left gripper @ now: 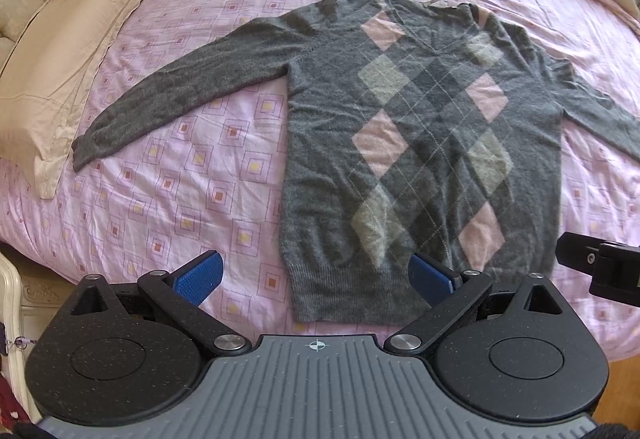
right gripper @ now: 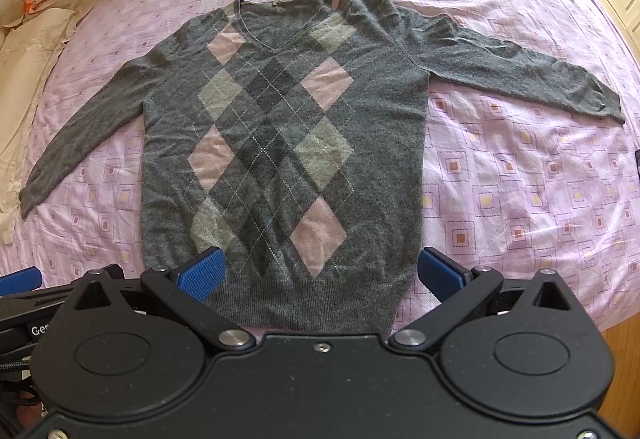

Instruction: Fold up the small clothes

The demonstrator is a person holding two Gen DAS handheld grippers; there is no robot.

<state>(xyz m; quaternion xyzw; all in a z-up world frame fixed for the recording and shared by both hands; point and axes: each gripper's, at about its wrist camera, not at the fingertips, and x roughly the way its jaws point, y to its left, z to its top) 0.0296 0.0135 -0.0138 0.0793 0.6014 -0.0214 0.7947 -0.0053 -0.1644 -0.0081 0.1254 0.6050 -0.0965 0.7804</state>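
On quilted bedspread (right gripper: 520, 159) — fuzzy argyle sweater (right gripper: 280, 139)

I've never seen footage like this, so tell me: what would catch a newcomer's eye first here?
A grey sweater with pink and pale diamonds lies flat, front up, sleeves spread, on a pink patterned bedspread. Along the bottom edge of each view, black grippers with blue pads, left gripper and right gripper, gape open above the sweater's hem.

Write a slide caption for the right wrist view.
Open right claw above the hem of a grey argyle sweater spread flat on a pink bedsheet.
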